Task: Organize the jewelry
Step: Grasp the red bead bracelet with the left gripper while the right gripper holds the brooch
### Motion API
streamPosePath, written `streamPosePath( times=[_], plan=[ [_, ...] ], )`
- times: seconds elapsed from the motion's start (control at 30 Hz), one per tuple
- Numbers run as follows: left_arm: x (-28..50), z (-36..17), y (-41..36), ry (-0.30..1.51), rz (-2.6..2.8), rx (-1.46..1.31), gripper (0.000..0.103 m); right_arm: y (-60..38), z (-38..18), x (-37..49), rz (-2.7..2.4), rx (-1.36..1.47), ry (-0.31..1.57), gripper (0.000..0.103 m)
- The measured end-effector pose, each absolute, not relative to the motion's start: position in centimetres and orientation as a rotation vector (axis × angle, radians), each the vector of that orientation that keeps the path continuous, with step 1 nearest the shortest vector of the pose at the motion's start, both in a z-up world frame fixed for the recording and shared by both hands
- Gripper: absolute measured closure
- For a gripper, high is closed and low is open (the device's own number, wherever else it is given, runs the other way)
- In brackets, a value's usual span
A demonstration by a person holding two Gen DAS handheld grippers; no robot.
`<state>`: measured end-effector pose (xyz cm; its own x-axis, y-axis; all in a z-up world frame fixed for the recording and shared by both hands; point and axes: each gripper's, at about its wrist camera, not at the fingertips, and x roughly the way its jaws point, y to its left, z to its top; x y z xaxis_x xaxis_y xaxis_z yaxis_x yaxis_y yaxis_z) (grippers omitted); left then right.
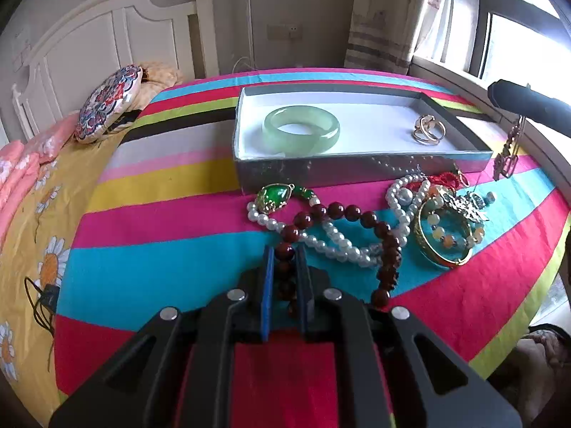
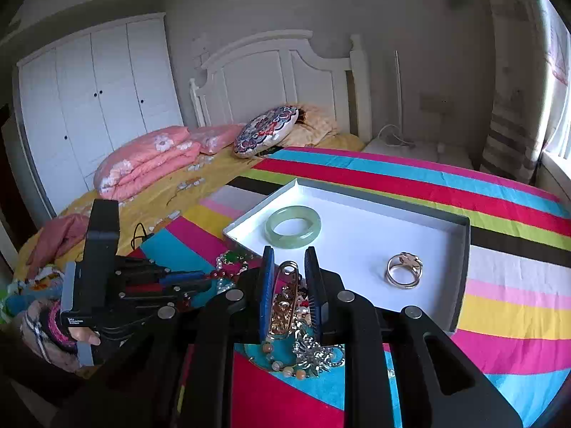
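Striped cloth [image 1: 178, 221] in pink, turquoise, yellow and red; pale green bangle [image 1: 301, 133] in white-lined grey box [image 1: 357, 171]; dark red beads [image 1: 342, 214]; white pearls [image 1: 335, 239]; floral round cushion [image 1: 107, 103].

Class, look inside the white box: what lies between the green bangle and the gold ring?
Nothing: between the green bangle and the gold ring the white box floor is bare, clearest in the right wrist view.

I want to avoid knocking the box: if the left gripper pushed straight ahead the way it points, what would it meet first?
Probably the tangled pearl strand just beyond the left gripper, which is shut on the dark red bead bracelet. The grey box lies further along that line, though depth is hard to judge.
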<state>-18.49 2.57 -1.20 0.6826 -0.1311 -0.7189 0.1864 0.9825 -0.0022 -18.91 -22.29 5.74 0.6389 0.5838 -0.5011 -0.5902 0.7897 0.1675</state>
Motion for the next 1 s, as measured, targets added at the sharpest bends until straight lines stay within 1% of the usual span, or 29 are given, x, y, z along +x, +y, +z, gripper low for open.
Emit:
streamPosePath(
  times=[0.17,0.5,0.77,1.0],
  plan=[
    [-20.4,0.9,2.7,0.73,-0.203,0.042,0.092,-23.9,5.6,-18.3,0.692,0.074,0.589,0.083],
    [-22.6,6.3,1.4,0.599,-0.251,0.079,0.092,-24.9,5.9,-18.7,0.67,0.076,0.574,0.083],
    [-21.8,10.1,0.5,0.534,-0.285,0.087,0.092,-25.6,5.9,-18.4,0.65,0.079,0.57,0.083],
    [-18.8,11.7,-1.0,0.53,-0.319,0.102,0.092,-25.7,6.3,-16.8,0.611,0.059,0.578,0.083]
  ],
)
